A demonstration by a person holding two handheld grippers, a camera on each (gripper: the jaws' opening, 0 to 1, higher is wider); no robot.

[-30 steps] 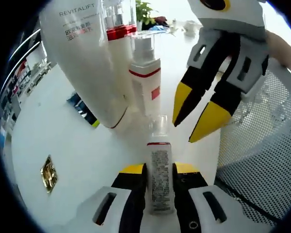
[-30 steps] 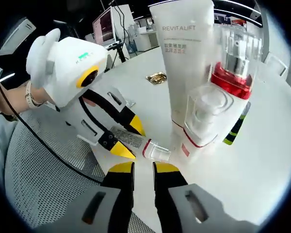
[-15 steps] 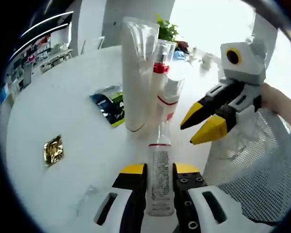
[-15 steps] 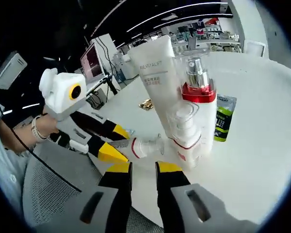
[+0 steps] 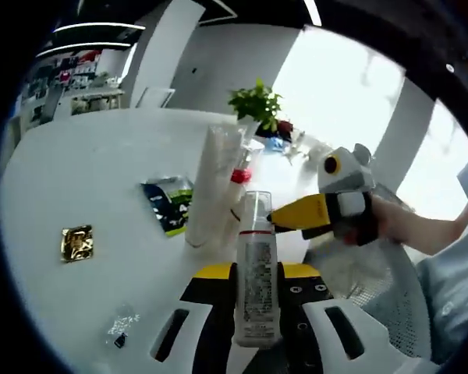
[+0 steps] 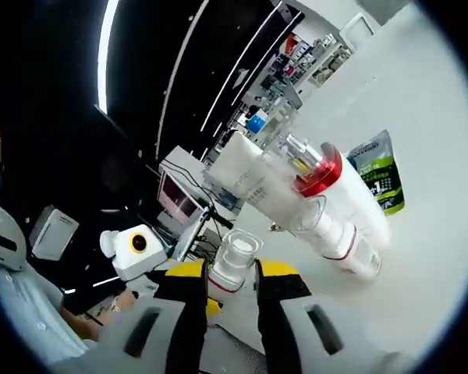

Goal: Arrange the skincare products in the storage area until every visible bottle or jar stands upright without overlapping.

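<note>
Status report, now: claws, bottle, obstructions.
Left claw shut on small clear-capped white bottle. Right claw astride its cap. Upright white tube and red-collared pump bottles ahead.

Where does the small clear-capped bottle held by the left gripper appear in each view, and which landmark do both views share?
Left gripper view: the small bottle stands at lower centre, clamped between the left gripper jaws.
Right gripper view: its clear cap sits low, between the right gripper jaw tips.
Shared landmark: the green sachet on the white table.
</note>
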